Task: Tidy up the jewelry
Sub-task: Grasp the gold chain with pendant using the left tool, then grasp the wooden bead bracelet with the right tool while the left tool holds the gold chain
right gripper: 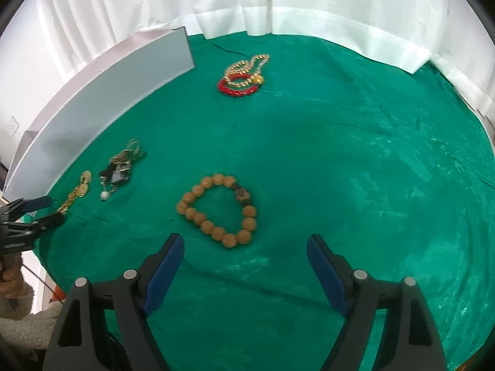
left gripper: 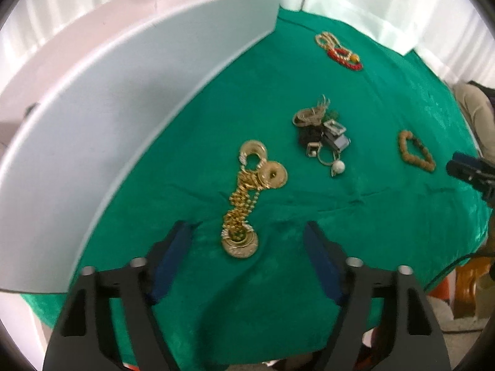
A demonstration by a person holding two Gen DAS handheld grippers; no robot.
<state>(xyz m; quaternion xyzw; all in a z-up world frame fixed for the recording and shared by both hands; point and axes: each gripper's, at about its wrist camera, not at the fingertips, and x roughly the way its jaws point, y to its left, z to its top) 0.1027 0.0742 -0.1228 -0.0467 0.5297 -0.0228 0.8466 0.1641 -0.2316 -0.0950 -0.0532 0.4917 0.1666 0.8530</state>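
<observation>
A gold chain with round discs [left gripper: 247,191] lies on the green cloth [left gripper: 386,216]. Its lower disc sits between the fingers of my left gripper [left gripper: 247,227], which is open and not touching it. In the right wrist view an amber bead bracelet [right gripper: 189,198] lies just ahead of my right gripper [right gripper: 245,238], which is open and holds nothing. The same bracelet [left gripper: 416,154] shows at the right of the left wrist view. My left gripper [right gripper: 46,211] appears at the far left, beside the gold chain [right gripper: 75,193].
A tangle of small earrings and rings [left gripper: 321,136] [right gripper: 119,167] lies mid-cloth. Red and gold bead strands [left gripper: 340,52] [right gripper: 241,77] lie farther back. A long white box [left gripper: 123,92] [right gripper: 108,102] borders the left side. White curtains [right gripper: 309,0] hang behind.
</observation>
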